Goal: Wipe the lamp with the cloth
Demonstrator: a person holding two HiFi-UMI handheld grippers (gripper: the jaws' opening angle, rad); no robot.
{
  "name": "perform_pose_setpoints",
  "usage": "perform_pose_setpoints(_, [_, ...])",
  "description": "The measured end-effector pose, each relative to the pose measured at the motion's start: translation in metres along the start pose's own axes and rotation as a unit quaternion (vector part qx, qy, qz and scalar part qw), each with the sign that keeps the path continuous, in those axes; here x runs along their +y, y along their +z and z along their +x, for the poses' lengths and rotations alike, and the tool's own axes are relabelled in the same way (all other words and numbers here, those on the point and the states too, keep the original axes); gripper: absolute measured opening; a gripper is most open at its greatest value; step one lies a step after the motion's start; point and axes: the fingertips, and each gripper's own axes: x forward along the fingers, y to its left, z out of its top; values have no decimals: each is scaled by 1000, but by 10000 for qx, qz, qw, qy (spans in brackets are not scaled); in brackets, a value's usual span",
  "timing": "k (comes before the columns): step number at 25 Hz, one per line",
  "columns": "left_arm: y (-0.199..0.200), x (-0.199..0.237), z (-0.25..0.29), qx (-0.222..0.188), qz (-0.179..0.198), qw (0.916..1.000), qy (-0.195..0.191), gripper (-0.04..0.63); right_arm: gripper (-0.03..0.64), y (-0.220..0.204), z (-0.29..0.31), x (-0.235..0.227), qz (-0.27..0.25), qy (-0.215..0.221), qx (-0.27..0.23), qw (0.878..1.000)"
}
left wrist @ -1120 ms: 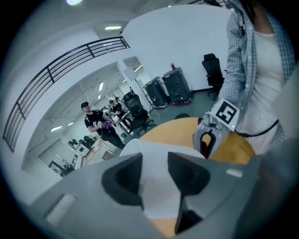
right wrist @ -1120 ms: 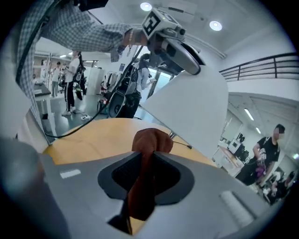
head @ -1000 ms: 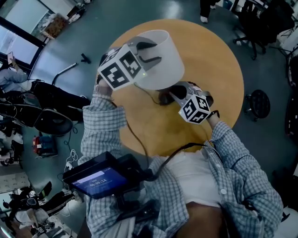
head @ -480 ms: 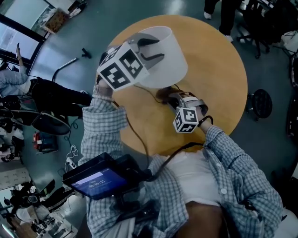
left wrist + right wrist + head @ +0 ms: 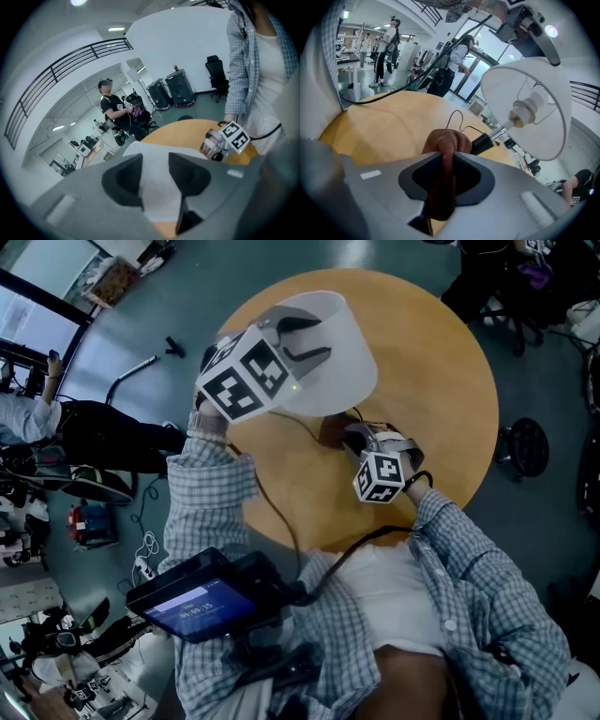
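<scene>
The lamp's white shade (image 5: pixel 342 362) is tilted over the round wooden table (image 5: pixel 441 381). My left gripper (image 5: pixel 298 343) is shut on the shade's rim, and the white wall of the shade (image 5: pixel 154 154) fills the gap between its jaws. Below the shade, my right gripper (image 5: pixel 349 439) is shut on a brown cloth (image 5: pixel 447 140), bunched at the jaw tips. The cloth sits next to the lamp's dark stem (image 5: pixel 485 140), low by the table. The bulb (image 5: pixel 525 110) shows inside the shade (image 5: pixel 534 79) in the right gripper view. Whether the cloth touches the stem I cannot tell.
The lamp's thin cable (image 5: pixel 457 117) loops across the tabletop. A screen device (image 5: pixel 192 601) hangs at my waist with a cord running up. A round stool (image 5: pixel 520 451) stands right of the table. People sit and stand around the room.
My right gripper has dropped lower and moved in under the shade toward the lamp's stem, carrying the cloth. The left gripper and the shade have stayed put.
</scene>
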Motion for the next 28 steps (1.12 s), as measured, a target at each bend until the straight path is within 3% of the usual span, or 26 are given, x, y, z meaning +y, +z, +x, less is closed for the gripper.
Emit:
perform_pose_setpoints(5, [1, -1, 1, -32, 38, 10000, 4, 173, 77, 12, -14, -69, 24, -701, -171, 9974])
perform_pose_setpoints(8, [0, -1, -2, -34, 36, 10000, 27, 173, 77, 18, -16, -81, 1, -822, -203, 9964])
perform_pose_setpoints(20, [3, -8, -4, -56, 72, 9999, 111, 175, 77, -13, -3, 21, 169, 346, 96, 9992])
perform_pose_setpoints(28, [10, -24, -14, -103, 242, 9994, 226, 173, 77, -54, -54, 23, 1755, 432, 315, 9830])
